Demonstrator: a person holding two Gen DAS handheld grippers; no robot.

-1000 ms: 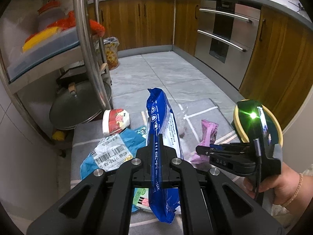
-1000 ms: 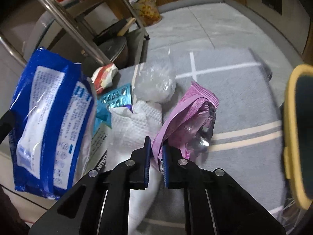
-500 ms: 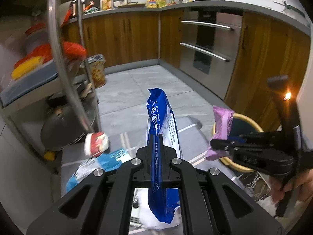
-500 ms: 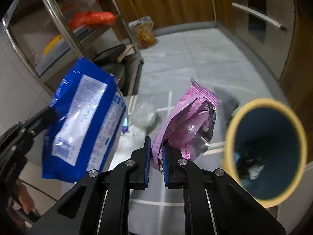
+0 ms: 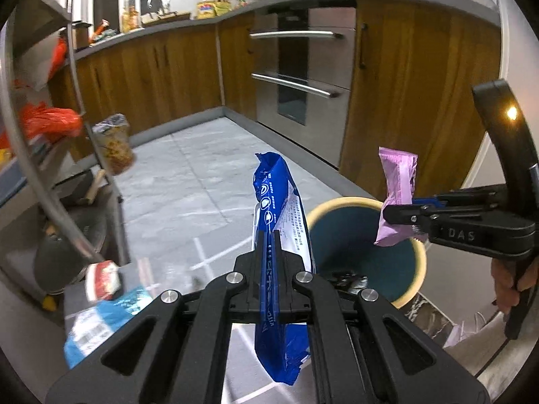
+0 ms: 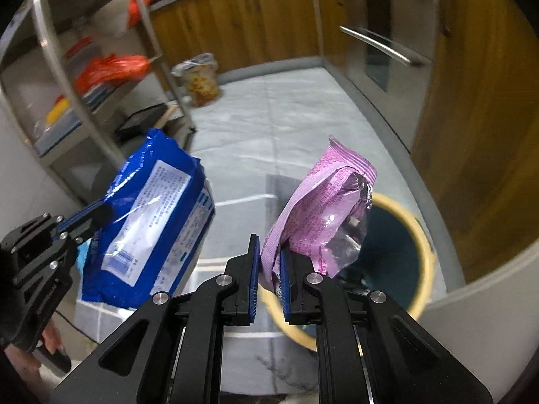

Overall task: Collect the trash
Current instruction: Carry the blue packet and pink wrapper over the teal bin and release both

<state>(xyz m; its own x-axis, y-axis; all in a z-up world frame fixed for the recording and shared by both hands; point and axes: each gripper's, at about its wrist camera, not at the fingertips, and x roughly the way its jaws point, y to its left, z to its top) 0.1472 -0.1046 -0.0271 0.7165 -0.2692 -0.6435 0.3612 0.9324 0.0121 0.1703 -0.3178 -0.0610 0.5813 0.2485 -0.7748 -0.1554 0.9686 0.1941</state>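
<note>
trash bin (image 5: 416, 271) stands on grey kitchen floor (image 5: 202, 165); left fingers (image 5: 271, 245) clamp blue packet (image 5: 274, 195), right fingers (image 6: 269, 256) pink wrapper (image 6: 323, 215).

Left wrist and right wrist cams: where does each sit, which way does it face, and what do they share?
Left wrist: on the left gripper, looking along its fingers at the blue bag it pinches, kitchen floor and cabinets beyond; the person's right hand shows.
Right wrist: on the right gripper, angled down at the pink wrapper it clamps, over the bin.
Shared: both wrappers, both grippers, bin, metal rack.
</note>
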